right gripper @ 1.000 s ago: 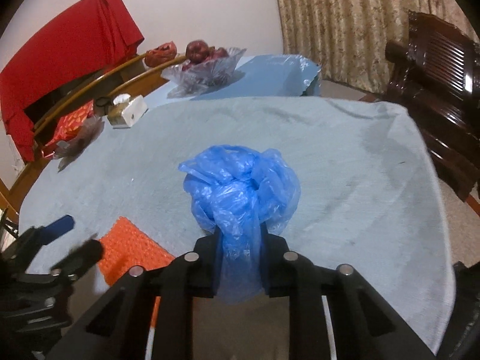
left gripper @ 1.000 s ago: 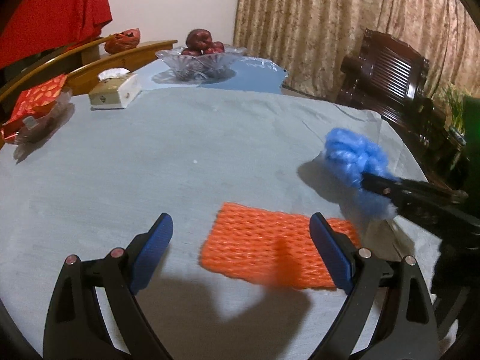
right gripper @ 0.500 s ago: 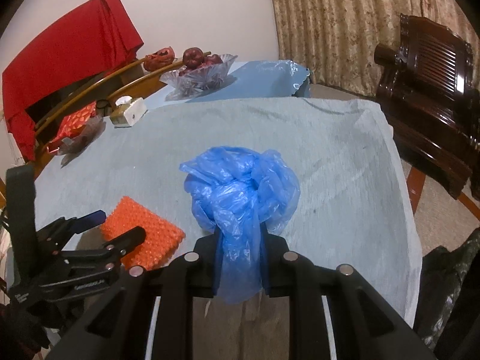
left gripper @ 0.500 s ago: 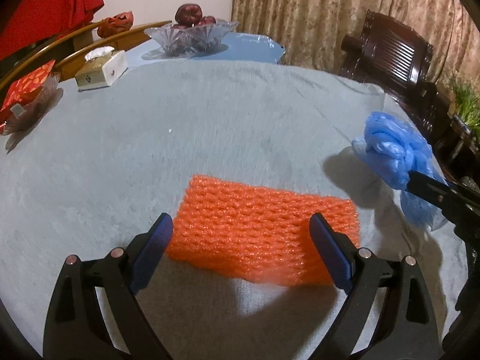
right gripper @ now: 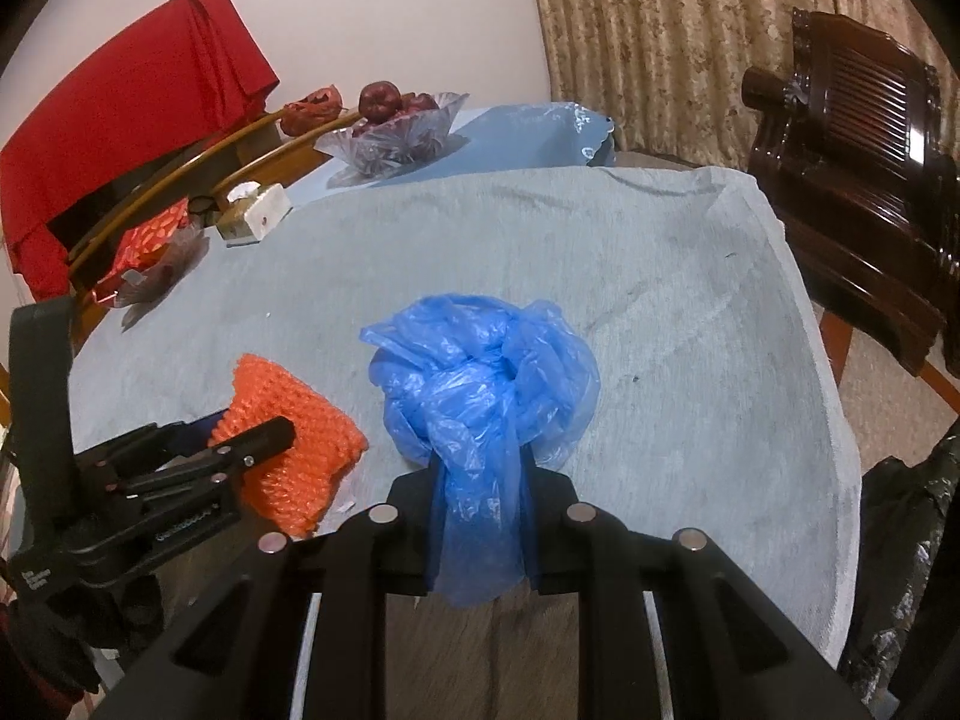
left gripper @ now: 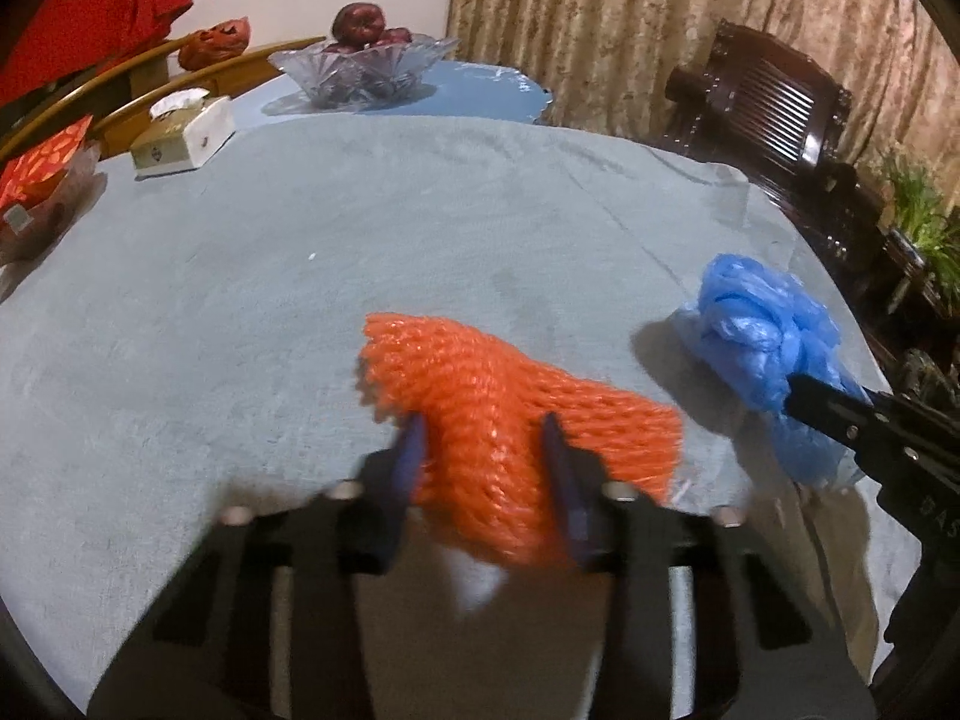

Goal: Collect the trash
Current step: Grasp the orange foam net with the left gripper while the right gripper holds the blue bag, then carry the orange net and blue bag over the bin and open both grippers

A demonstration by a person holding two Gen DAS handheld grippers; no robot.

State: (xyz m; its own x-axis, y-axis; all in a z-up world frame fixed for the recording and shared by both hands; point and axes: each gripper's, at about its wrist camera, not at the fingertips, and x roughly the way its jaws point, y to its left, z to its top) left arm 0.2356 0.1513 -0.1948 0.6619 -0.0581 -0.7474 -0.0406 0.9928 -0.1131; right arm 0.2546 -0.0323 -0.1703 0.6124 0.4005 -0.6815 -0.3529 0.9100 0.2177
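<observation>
An orange foam fruit net [left gripper: 510,396] lies near the front edge of the grey-blue tablecloth [left gripper: 300,276]. My left gripper [left gripper: 483,450] is shut on the net's near part, which bunches up between the blue pads. The net also shows in the right wrist view [right gripper: 294,450], with the left gripper [right gripper: 252,429] clamped on it. My right gripper [right gripper: 480,480] is shut on a crumpled blue plastic bag [right gripper: 486,372] and holds it just above the cloth. The bag shows at the right of the left wrist view [left gripper: 762,348].
At the table's far side stand a glass bowl of red fruit [left gripper: 360,66], a tissue box [left gripper: 183,135] and a red packet [left gripper: 42,168]. A dark wooden chair [right gripper: 864,180] stands to the right. A dark trash bag [right gripper: 900,570] sits by the table's right front edge.
My left gripper has closed from wide open onto the orange net, which now bunches between the pads. My right gripper still holds the blue bag and has drawn slightly back toward the table edge.
</observation>
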